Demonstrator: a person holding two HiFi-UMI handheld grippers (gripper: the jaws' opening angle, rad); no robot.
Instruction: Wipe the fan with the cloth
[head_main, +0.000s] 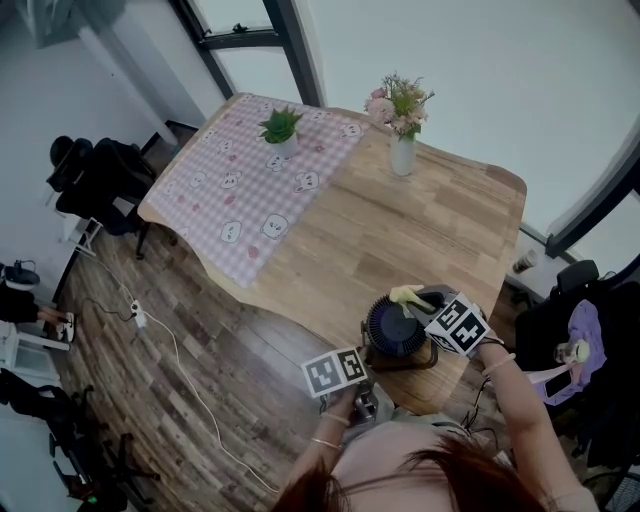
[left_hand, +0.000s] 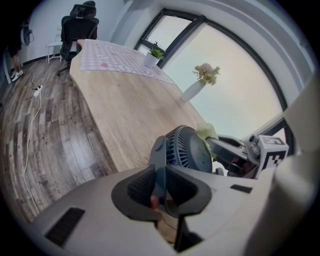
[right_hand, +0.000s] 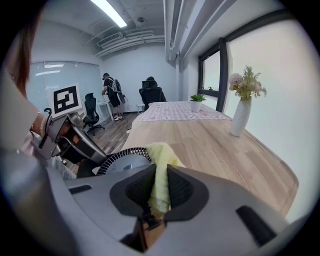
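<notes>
The fan (head_main: 397, 328) is seen in the head view at about 5 o'clock on the wooden table (head_main: 400, 220), close to the near edge and the near right corner, with the floor (head_main: 200, 330) just beyond that edge at 7 o'clock. Bare tabletop is left open from the fan toward 11 and 12 o'clock. Further off, at 10 o'clock, the far end is covered by a checked tablecloth (head_main: 250, 180) on which a potted plant (head_main: 281, 128) stands, and a vase of flowers (head_main: 402, 140) is placed near the far edge at 12 o'clock, well apart from the fan. A white cable (head_main: 185, 375) is trailed over the floor at 8 o'clock. The fan is small, round and dark blue-grey, with a ribbed grille and a plain centre disc, its face tilted upward. Its dark frame bar is clamped between the jaws of the left gripper (left_hand: 160, 184) from the 7 o'clock side. A yellow cloth (right_hand: 160, 165) is pinched between the closed jaws of the right gripper (right_hand: 159, 189) and is laid against the fan's rim at 12 o'clock.
</notes>
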